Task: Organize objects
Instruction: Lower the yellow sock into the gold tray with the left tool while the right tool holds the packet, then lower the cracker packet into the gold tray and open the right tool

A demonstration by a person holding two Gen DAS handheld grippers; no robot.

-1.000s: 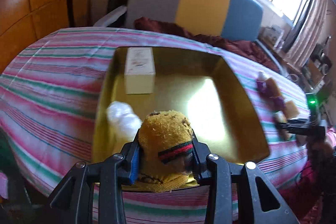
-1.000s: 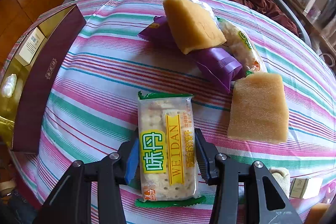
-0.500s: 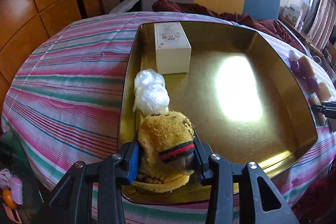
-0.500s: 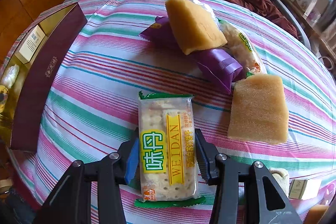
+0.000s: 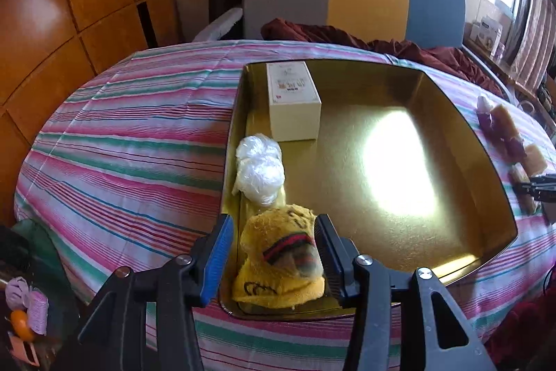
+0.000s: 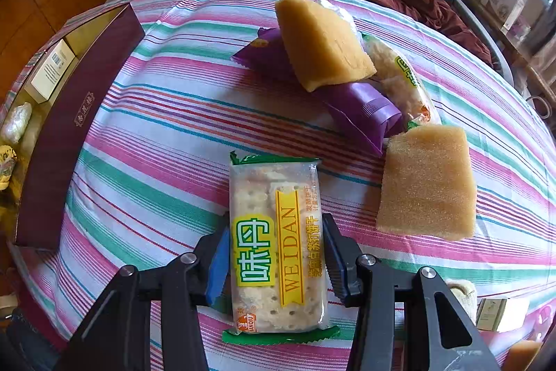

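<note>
Opening over the tray (image 5: pixel 451 270), the left gripper (image 5: pixel 274 252) frees the yellow cloth (image 5: pixel 278 252) (may snag), while the right gripper (image 6: pixel 276 259) pinching the cracker packet (image 6: pixel 276 242) could crush it.

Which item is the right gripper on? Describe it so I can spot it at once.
On the striped tablecloth, right of the gold tray's maroon wall, lies a loose cluster of snacks. Nearest the camera, lengthwise between the right gripper, is the cracker packet. Unlike the purple wrappers and bare yellow sponge blocks, it is clear plastic with green ends and a yellow WEIDAN band.
</note>
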